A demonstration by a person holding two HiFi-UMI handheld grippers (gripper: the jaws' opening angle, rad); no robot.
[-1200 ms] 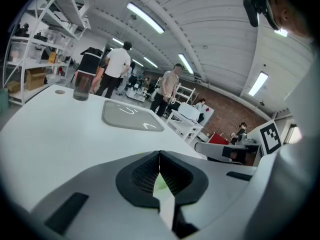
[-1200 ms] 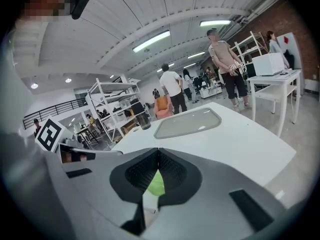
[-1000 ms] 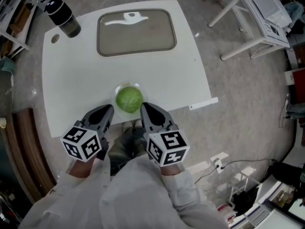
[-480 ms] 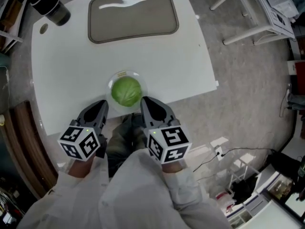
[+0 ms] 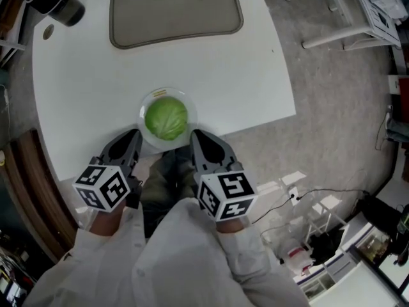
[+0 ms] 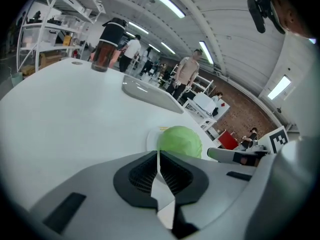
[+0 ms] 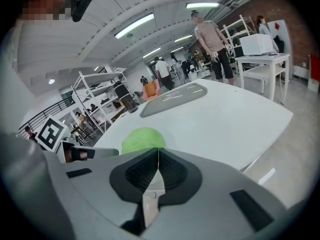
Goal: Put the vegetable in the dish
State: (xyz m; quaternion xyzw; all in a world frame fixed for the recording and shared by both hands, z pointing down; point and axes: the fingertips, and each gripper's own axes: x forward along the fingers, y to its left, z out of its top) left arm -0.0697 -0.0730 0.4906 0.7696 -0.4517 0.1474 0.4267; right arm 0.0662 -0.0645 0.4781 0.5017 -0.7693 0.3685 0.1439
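The cabbage (image 5: 167, 119) lies in a dish (image 5: 146, 105) at the surface's (image 5: 89, 75) near edge, with the left gripper (image 5: 130, 138) and right gripper (image 5: 196, 137) just beside it, fingers closed on nothing.

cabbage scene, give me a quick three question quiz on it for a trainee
1. True or false: the cabbage sits in the dish.
2. Pick one: the right gripper is A) wide open, B) shut with nothing between its jaws, C) shut on the cabbage.
3. Fill in: seen from the person, the tray lies at the ___ end of the table.

Key: 1 true; 2 B; 3 far.
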